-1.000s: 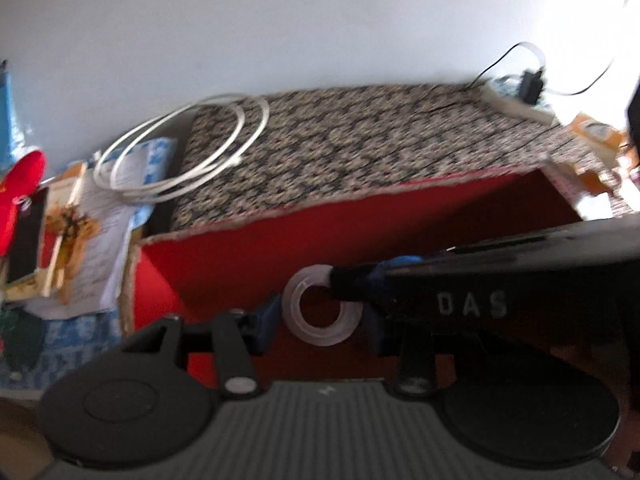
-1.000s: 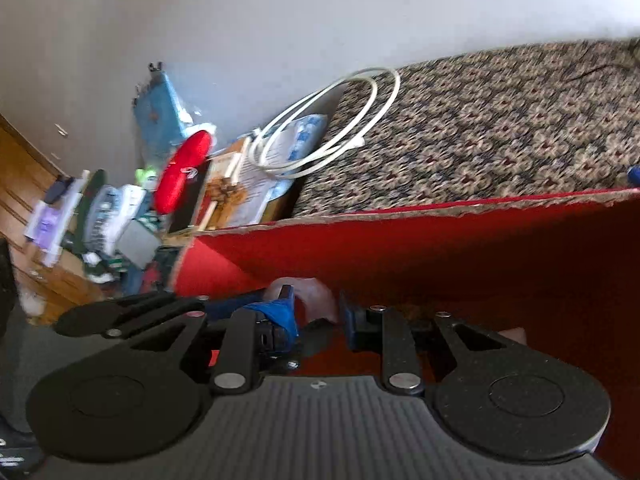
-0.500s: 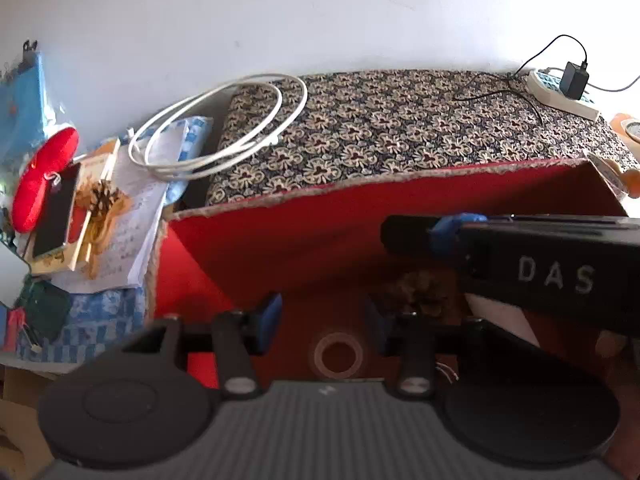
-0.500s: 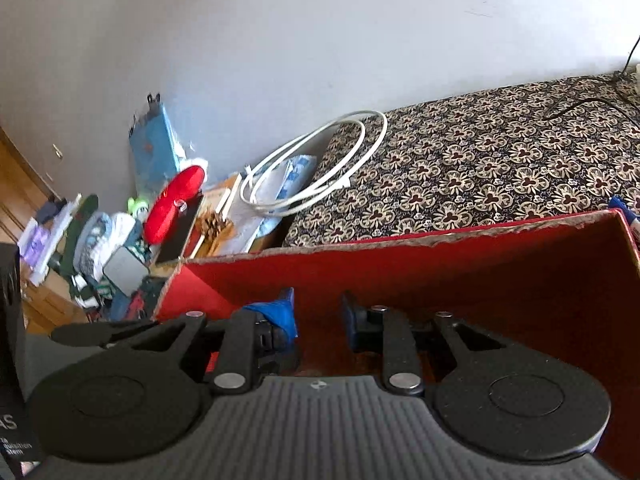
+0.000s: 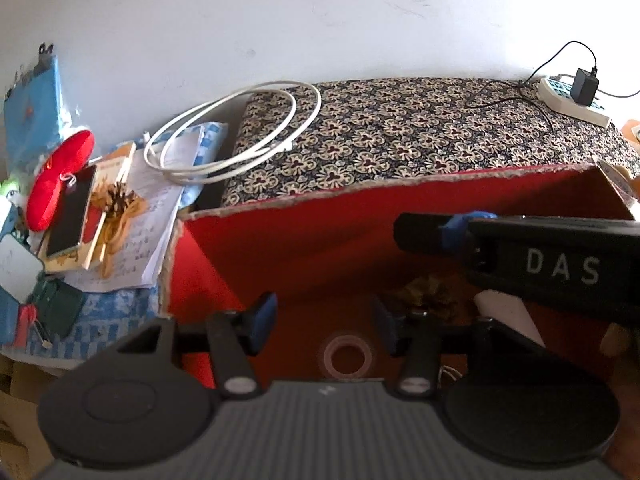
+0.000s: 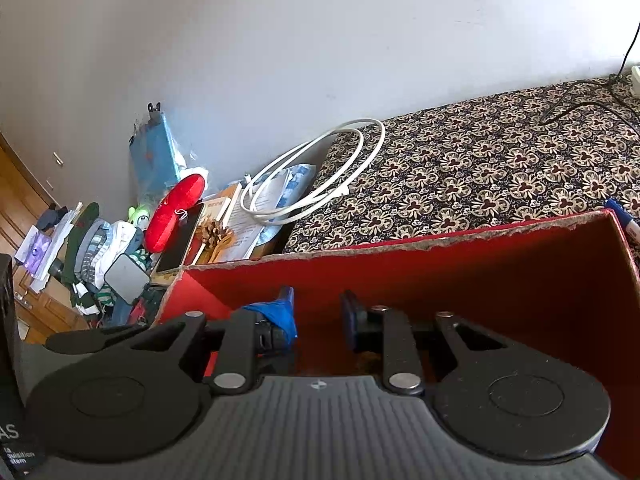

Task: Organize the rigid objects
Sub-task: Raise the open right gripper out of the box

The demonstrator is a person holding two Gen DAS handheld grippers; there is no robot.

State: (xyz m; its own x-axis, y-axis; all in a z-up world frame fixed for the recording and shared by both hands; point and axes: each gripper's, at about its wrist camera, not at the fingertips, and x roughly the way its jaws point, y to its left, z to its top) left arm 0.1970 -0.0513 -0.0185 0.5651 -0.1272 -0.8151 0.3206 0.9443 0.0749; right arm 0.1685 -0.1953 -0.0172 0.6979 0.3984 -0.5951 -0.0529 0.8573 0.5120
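Note:
A red cardboard box stands open in front of a patterned cloth surface. A clear tape roll lies flat on the box floor, with a brown dried clump and a white object beside it. My left gripper is open and empty above the tape roll. My right gripper is open and empty over the box; its black body also crosses the right of the left wrist view. The box floor is mostly hidden in the right wrist view.
A coiled white cable lies at the cloth's left edge. Left of the box lies clutter: a red case, a phone, papers. A power strip with charger sits far right. A blue marker lies by the box corner.
Both grippers have risen out of the box. The left gripper let go of the tape roll, which now lies on the box floor. The right gripper no longer holds the pinkish object.

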